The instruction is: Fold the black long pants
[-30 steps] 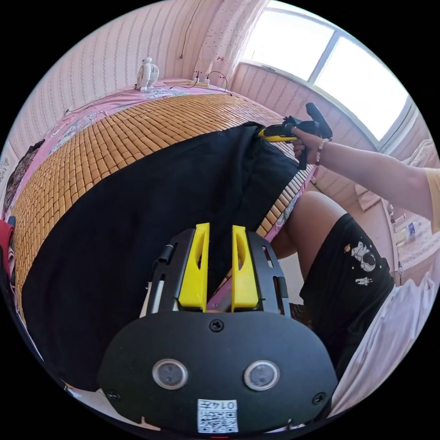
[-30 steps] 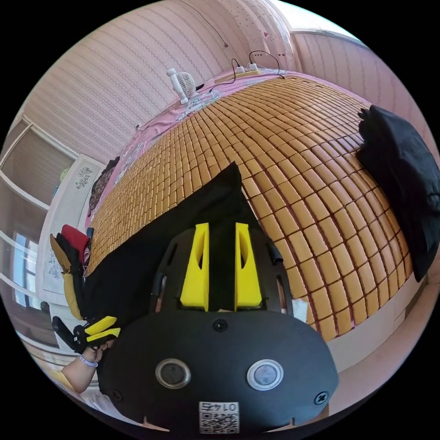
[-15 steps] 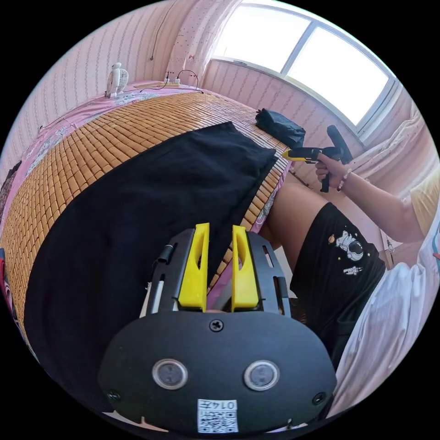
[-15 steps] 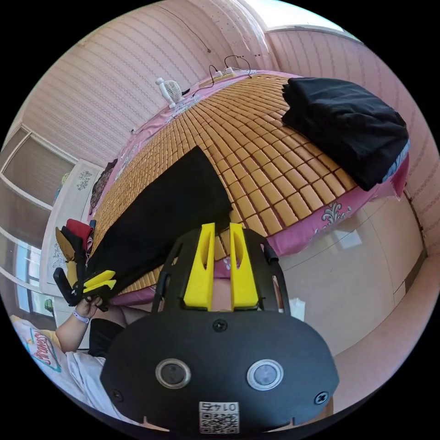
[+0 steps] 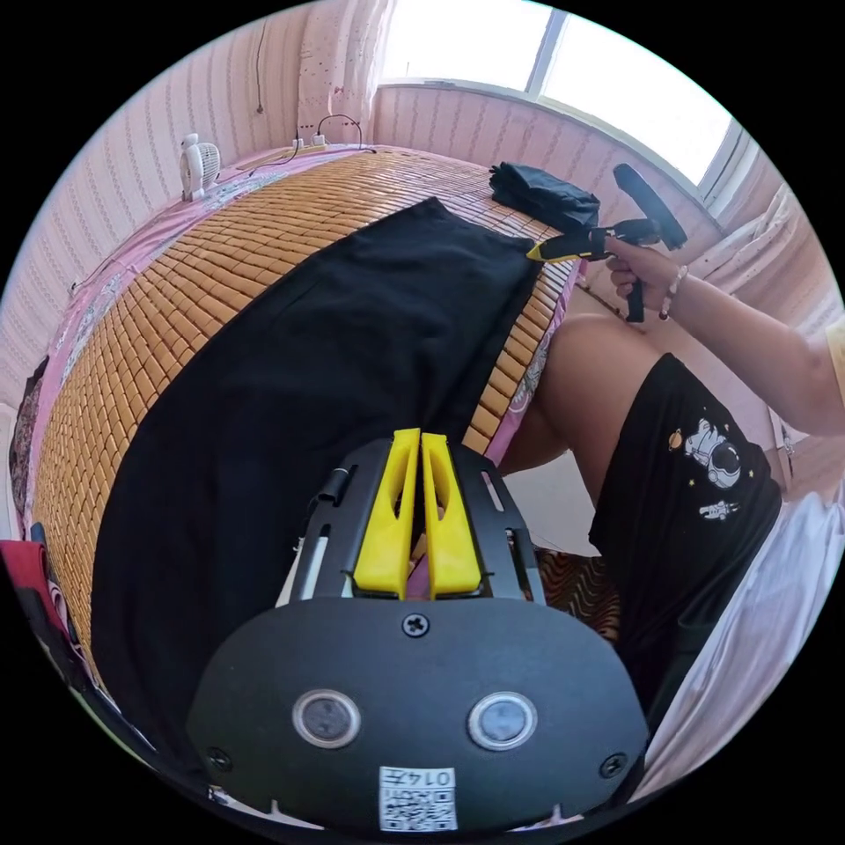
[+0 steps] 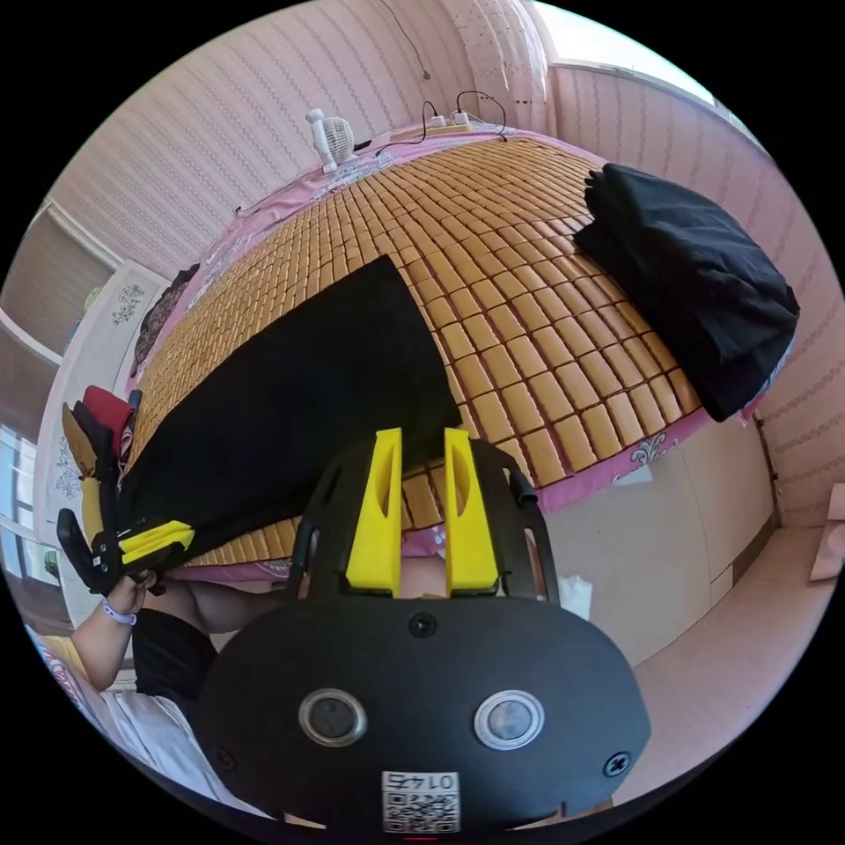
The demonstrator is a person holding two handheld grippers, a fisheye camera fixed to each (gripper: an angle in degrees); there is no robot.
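Across the middle of my left view, the pants (image 5: 308, 370) are lying half-folded; my left hand-held gripper (image 5: 421, 440) is closed, empty; right hand-held gripper (image 6: 421, 440) gaping, empty.

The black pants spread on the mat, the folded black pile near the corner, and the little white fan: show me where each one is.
black pants (image 5: 334, 352), left gripper view, middle of the spread fabric.
folded black pile (image 6: 695, 273), right gripper view, top of the stack.
white fan (image 6: 333, 137), right gripper view, its round head.
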